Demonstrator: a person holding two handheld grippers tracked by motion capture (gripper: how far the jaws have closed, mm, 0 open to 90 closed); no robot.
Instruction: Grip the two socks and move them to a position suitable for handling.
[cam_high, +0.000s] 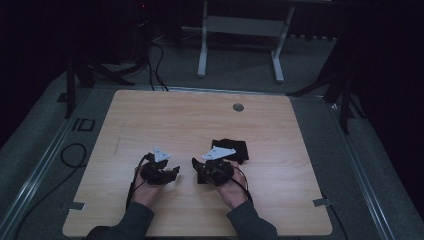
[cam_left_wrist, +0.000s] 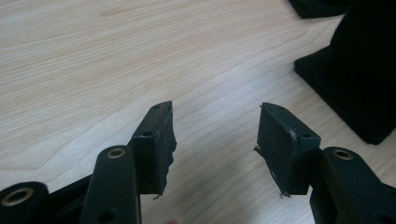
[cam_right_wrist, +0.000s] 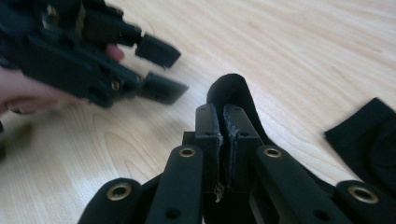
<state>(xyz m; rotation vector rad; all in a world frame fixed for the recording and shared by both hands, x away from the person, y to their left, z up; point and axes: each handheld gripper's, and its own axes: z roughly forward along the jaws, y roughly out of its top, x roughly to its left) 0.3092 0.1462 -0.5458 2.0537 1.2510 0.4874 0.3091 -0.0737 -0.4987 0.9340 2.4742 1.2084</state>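
On the wooden table (cam_high: 165, 115), taking the black cloth (cam_high: 235, 149) as our landmark, we start at the far left: a black cable loop (cam_high: 72, 155) lies on the grey floor well to the left of the cloth, beside the table's edge. Next comes our left gripper (cam_high: 172, 173), near the cloth's left side and apart from it. In the left gripper view its jaws stand wide, with bare wood between them, and the black cloth (cam_left_wrist: 359, 88) shows off to the upper right of them. A hand (cam_high: 145, 192) in a dark sleeve carries it from the table's near edge.

Just right of that, our right gripper (cam_high: 196, 167) sits at the cloth's near left corner. In the right gripper view (cam_right_wrist: 223, 122) its jaws are pressed nearly together on a fold of the black cloth (cam_right_wrist: 233, 91), which bulges up in a loop above the pads; the rest of the cloth lies to the right on the wood. The left gripper (cam_right_wrist: 159, 70) shows there too, close by and not touching the cloth.

We see no containers on the table. A small round grey grommet (cam_high: 238, 107) sits in the wood beyond the cloth, toward the far edge. Past the table, the white legs of a desk frame (cam_high: 240, 45) stand on grey carpet, with dark stands at either side and the room behind them very dim.
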